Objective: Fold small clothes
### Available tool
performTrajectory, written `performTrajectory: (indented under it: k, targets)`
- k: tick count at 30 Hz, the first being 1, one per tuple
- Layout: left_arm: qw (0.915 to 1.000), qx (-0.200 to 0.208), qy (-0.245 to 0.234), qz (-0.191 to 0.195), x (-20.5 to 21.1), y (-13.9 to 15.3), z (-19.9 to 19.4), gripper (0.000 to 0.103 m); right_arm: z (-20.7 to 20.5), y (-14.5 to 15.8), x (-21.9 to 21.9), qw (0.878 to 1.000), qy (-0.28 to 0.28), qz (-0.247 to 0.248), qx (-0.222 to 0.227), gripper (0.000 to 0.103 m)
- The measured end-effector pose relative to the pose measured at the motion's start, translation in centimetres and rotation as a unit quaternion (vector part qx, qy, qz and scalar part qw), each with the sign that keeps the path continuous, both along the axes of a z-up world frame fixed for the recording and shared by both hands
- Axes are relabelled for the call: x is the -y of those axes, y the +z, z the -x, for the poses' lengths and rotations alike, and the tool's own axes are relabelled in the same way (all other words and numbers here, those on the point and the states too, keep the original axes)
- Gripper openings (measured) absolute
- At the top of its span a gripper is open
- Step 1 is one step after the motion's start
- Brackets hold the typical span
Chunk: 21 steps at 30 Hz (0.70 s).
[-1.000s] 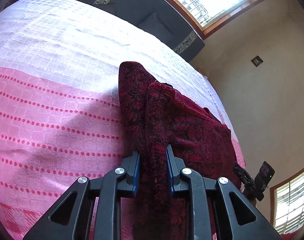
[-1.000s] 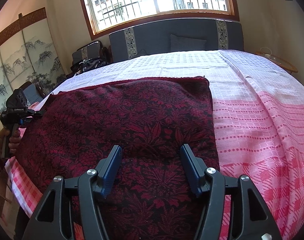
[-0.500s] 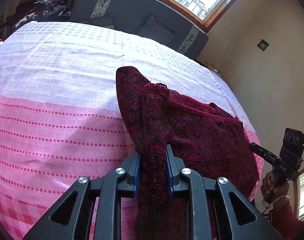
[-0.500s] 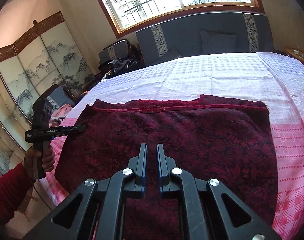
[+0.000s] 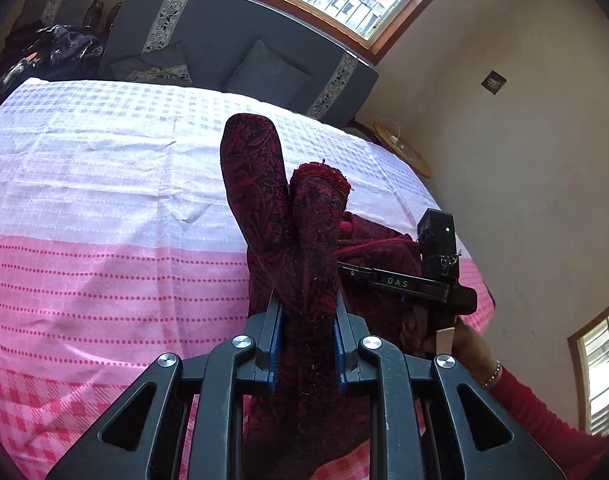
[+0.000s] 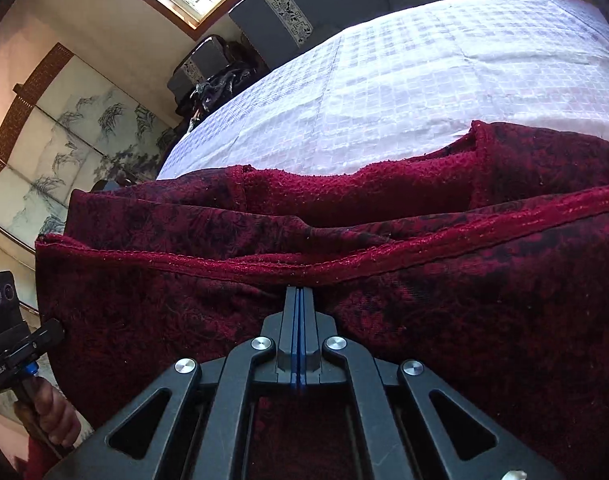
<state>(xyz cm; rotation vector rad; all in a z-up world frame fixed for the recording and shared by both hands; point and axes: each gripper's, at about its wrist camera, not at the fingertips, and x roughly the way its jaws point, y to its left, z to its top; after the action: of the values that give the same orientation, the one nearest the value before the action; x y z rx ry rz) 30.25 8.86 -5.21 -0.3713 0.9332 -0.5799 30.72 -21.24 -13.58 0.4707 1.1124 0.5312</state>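
A dark red patterned cloth [image 5: 272, 216] lies on a bed with a pink and white cover [image 5: 104, 200]. My left gripper [image 5: 306, 300] is shut on a bunched corner of it, which stands up between the fingers. In the right wrist view the cloth [image 6: 464, 280] fills the lower half, its near hemmed edge lifted and doubled over the far part. My right gripper [image 6: 300, 292] is shut at that hem, and the cloth drapes over its tips. The right gripper also shows in the left wrist view [image 5: 436, 272], at the cloth's right side.
A dark grey sofa with cushions [image 5: 240, 52] stands behind the bed under a window. Dark bags [image 5: 52, 52] lie at its left end. A painted folding screen [image 6: 64, 148] stands to the left. A round side table [image 5: 404, 148] is by the right wall.
Both grippers have lifted the near edge of the cloth and carried it toward the far edge, so the cloth now doubles over. The right gripper has come much closer to the left one.
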Motion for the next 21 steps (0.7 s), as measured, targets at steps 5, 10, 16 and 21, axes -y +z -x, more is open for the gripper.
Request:
performTrajectory:
  k: [5,10,16,21]
  targets:
    - [0.9994,-0.009,-0.018,0.028,3.3,2.6,-0.5,0.021,0.0,-0.8,1.9,0.997,-0.021,-0.071,-0.019,0.0]
    - [0.9964,-0.05,-0.012,0.068,5.4,3.7,-2.0,0.021,1.5,0.2,4.3,0.994,-0.036,-0.101,0.001,0.006]
    - [0.9894,-0.093,-0.009,0.111,9.1,3.5,-2.4,0.021,4.3,1.0,7.5,0.989,-0.041,-0.142,0.02,0.007]
    - [0.9817,-0.108,-0.017,0.156,13.3,2.8,-2.4,0.019,6.2,1.5,11.3,0.984,-0.064,-0.162,0.03,0.008]
